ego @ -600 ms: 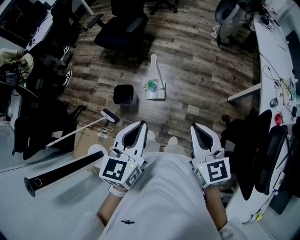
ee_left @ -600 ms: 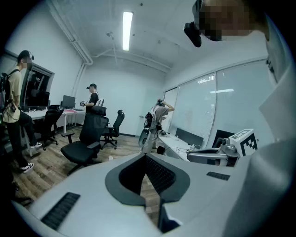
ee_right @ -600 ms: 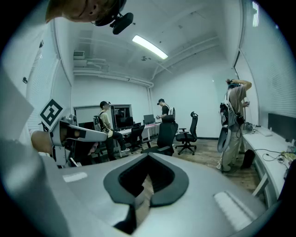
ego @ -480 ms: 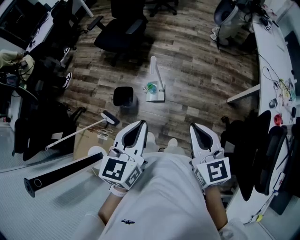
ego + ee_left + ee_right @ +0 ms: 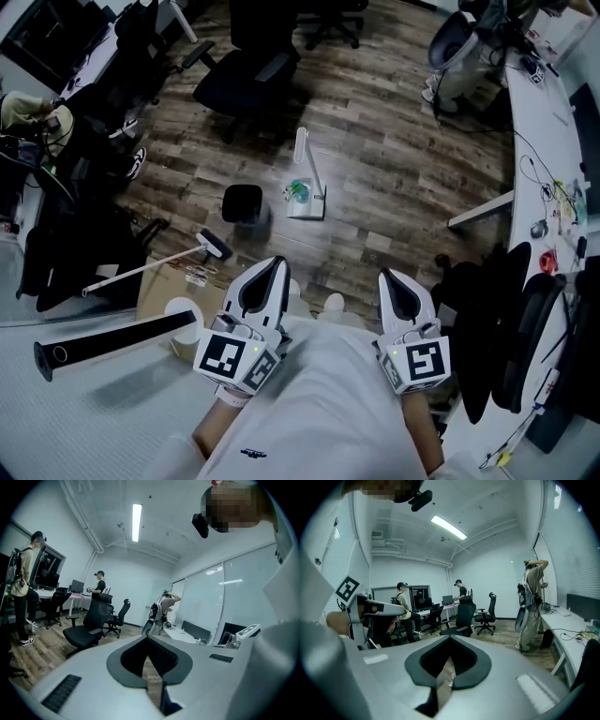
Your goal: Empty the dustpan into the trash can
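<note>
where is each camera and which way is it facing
Head view: on the person's head, looking steeply down at the floor, dustpan and trash can; shows left gripper, right gripper, white shirt.
Left gripper view: on the left gripper, looking along its shut fingers into the office; white shirt at right.
Right gripper view: on the right gripper, likewise; left gripper's marker cube at left.
Shared: both gripper views show a standing person with raised arm.
</note>
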The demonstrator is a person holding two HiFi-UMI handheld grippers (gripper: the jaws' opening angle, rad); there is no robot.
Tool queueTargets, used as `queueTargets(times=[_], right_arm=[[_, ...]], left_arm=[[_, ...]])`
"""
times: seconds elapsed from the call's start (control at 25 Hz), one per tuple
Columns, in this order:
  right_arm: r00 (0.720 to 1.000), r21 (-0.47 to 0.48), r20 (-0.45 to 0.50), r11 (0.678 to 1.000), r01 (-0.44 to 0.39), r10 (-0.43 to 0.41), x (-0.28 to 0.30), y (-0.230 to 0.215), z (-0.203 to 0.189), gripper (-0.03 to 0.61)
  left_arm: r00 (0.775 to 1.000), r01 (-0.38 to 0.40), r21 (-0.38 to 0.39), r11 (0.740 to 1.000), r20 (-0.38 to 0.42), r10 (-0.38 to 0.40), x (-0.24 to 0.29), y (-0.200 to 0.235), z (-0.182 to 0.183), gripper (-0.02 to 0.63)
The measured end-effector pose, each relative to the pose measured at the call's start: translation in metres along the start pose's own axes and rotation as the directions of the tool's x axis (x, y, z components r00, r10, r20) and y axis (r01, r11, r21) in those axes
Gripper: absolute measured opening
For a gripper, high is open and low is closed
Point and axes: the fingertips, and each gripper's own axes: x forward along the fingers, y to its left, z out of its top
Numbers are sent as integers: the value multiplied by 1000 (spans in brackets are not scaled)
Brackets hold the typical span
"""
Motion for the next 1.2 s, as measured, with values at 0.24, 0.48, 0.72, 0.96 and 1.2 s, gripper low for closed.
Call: queueTargets(times=[0.24, 0.48, 0.72, 0.96, 1.2], right_arm=[[997, -40, -49, 997, -63, 61, -17, -5, -12, 9], [999, -72, -15, 997, -36, 35, -11, -19, -6, 9], [1000, -62, 8, 998, -11, 12, 5, -32, 4, 11], [1000, -52, -20, 999, -4, 3, 51, -54, 5, 11], [995, -60, -25, 993, -97, 95, 129, -77, 32, 11]], left_arm=[[1000, 21, -51, 998, 8, -21, 3, -15, -7, 6], [999, -25, -8, 1000, -36, 25, 18, -11, -8, 6], [993, -48, -19, 999, -109, 46, 45, 9, -24, 6], [992, -37, -50, 998, -125, 30, 94, 30, -17, 6], [991, -101, -97, 990, -94, 92, 144, 74, 6, 6]])
